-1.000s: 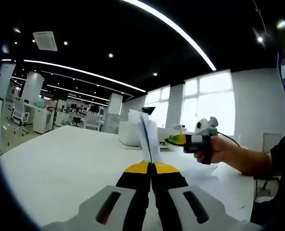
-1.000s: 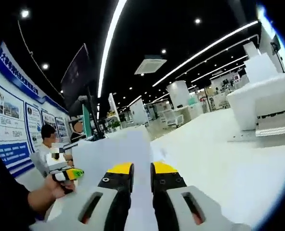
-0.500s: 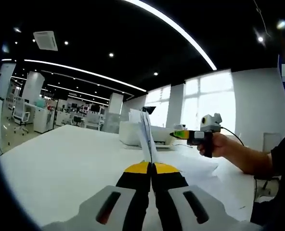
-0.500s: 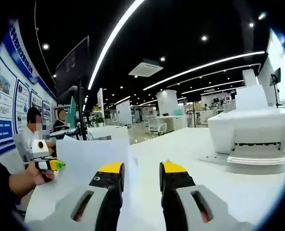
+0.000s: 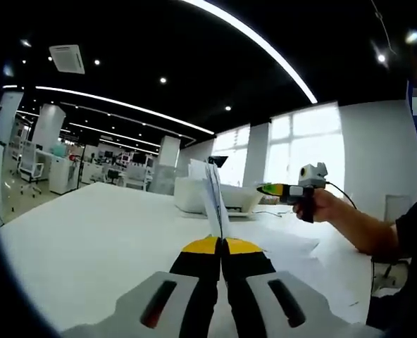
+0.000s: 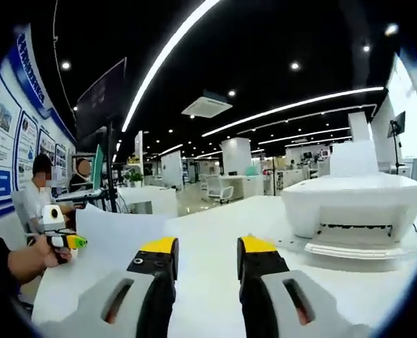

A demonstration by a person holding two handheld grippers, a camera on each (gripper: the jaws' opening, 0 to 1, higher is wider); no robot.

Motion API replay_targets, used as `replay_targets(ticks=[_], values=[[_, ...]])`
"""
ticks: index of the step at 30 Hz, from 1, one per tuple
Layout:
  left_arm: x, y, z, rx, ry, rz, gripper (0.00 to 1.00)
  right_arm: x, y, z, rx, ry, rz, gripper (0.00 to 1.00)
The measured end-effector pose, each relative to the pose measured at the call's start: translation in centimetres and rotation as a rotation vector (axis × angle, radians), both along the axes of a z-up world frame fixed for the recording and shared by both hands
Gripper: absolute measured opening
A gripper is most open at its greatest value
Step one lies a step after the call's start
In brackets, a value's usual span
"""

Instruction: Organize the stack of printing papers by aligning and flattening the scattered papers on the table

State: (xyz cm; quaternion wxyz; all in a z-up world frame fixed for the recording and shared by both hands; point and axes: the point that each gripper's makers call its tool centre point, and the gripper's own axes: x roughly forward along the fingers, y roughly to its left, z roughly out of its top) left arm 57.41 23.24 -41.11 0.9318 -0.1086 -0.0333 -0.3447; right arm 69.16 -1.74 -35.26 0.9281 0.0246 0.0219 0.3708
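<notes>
- Two hand-held grippers are at work over a white surface (image 5: pixel 89 232), one in each of the person's hands.
- Left hand-held gripper (image 5: pixel 222 243): its yellow-tipped jaws are pressed together on the bottom edge of a sheet of printing paper (image 5: pixel 214 201), which stands upright and edge-on to that camera. Holding it vertical looks like a way to lift it clear of the others so it can be squared against them.
- From the right gripper view, the same sheet (image 6: pixel 117 236) shows its broad white face, rising from the near left beside the left hand-held gripper (image 6: pixel 64 241).
- Right hand-held gripper (image 6: pixel 205 246): its jaws stand apart with nothing between them. It is raised above the surface, to the right of the held sheet, and points toward the printer, well clear of the paper.
- More loose papers (image 5: pixel 286 246) lie flat on the surface just right of the held sheet, overlapping untidily; they are not yet aligned.
- A white printer (image 6: pixel 353 211) sits at the far right of the surface.
- My judgement: the free right hand-held gripper is kept open so it can steady or tap the sheet's edge next.
</notes>
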Motion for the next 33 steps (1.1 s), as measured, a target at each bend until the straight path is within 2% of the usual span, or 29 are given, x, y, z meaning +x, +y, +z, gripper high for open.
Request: replay_targets(ticks=[5,7,12,18,27,33], values=[[0.0,-0.1,0.0,0.002,0.001,-0.002,0.06,-0.1,-1.6,0.5,-0.09,-0.011,-0.022,0.34],[0.0,0.0,0.0,-0.001,0.0,-0.002,0.06,-0.1,-2.7,-0.2,-0.132,0.021,-0.029,0.34],[-0.1,-0.1,0.0,0.0,0.001,-0.005,0.06,0.2,-4.5,-1.3,-0.179,0.074,-0.041,0.37],[-0.1,-0.1,0.0,-0.002,0.002,-0.007,0.06,1.0,-6.7,-3.1,-0.283,0.143,-0.051,0.4],[0.0,0.0,0.0,-0.005,0.002,-0.007,0.06,1.5,-9.2,-4.6,-0.357,0.202,-0.078,0.4],[0.0,0.0,0.0,-0.005,0.002,-0.007,0.06,2.1,-10.6,-5.4,-0.38,0.242,-0.087,0.42]])
